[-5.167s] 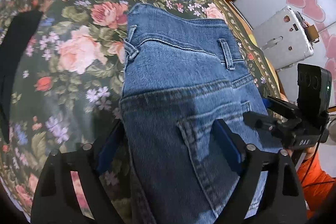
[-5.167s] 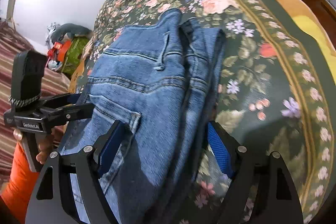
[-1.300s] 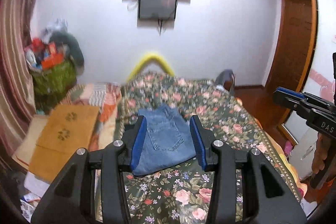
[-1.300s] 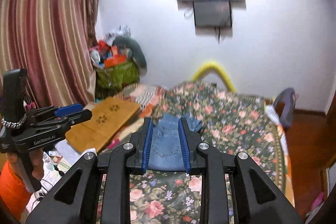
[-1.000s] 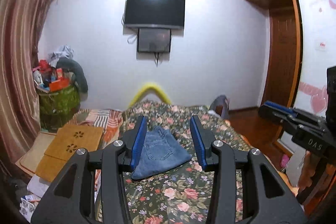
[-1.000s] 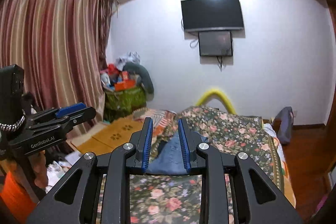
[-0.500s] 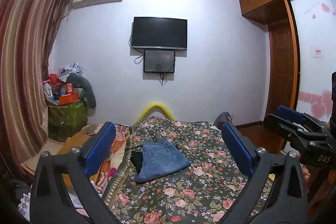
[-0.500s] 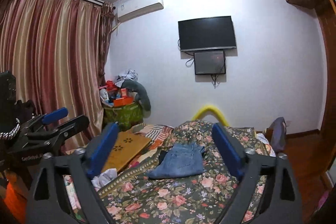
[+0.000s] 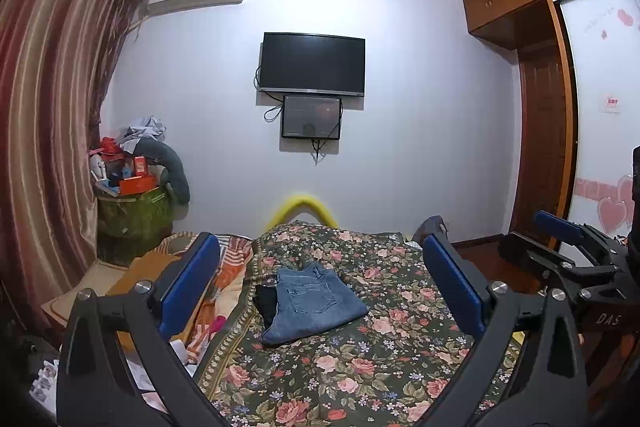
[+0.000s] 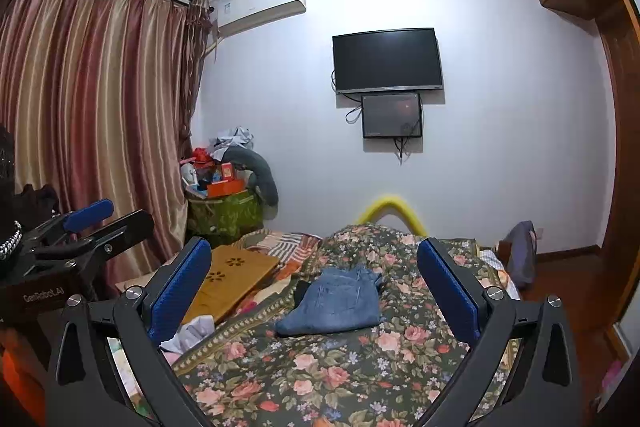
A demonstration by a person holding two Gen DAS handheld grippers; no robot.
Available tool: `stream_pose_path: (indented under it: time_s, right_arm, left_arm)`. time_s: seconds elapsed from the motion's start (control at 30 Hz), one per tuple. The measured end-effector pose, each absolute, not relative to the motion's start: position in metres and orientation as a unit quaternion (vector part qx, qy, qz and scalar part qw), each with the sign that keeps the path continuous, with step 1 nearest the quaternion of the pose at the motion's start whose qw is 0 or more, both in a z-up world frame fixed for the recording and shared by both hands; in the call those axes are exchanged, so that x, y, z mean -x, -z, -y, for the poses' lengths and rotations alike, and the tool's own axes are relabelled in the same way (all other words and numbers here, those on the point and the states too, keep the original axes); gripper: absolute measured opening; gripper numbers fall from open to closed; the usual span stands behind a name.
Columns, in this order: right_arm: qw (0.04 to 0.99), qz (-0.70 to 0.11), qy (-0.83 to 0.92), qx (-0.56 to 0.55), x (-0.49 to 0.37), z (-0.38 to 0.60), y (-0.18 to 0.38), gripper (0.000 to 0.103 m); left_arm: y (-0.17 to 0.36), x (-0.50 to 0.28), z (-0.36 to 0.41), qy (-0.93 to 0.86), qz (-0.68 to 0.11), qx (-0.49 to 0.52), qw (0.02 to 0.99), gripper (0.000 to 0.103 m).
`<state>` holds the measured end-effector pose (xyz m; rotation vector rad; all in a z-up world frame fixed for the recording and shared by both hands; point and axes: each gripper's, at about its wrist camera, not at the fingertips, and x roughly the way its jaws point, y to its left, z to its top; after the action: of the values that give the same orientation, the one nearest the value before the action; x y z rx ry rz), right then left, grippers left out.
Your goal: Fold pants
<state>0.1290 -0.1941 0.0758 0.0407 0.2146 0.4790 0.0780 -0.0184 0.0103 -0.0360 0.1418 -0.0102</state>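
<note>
A bedroom with a pale wall carries a dark television [image 9: 313, 63] above a smaller screen, and below it stands a bed [image 9: 384, 359] spread with a dark floral cover, which serves here as the landmark. On the bed, toward its left edge and nearer the far end than the near one, lie the pants [image 9: 310, 301], blue denim folded into a compact rectangle with a back pocket facing up; a small dark item [image 9: 266, 301] peeks out touching their left side. To the left of the bed are a wooden board [image 10: 236, 277] on the floor, a green bin [image 9: 134, 215] heaped with clutter, and a striped curtain [image 10: 92, 131]. Both tools hang well back from the bed, pointing roughly level at it. The left gripper [image 9: 320, 287] has just been opening and now stands fully spread with nothing between its blue pads [image 9: 188, 285]; the right gripper [image 10: 316, 291] has likewise just been opening and is released and empty, the jeans only framed between its fingers in the distance. Compared with a few seconds ago, when both tools sat right over the denim, they are now far from it and the bundle lies alone. That reads as the fold being finished: the garment looks flat and squared, with no loose leg trailing, so little seems left beyond perhaps a tidy-up.
</note>
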Motion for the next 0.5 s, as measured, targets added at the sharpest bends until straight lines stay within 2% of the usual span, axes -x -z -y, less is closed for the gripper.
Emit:
stream_pose_path:
  time_s: [0.5]
  right_arm:
    - [0.966, -0.114, -0.230, -0.023, -0.1250, 0.1990, -0.0696, 0.102]
  left_arm:
    - [-0.0012, -0.0858, 0.0239, 0.004, -0.083, 0.014, 0.996, 0.103]
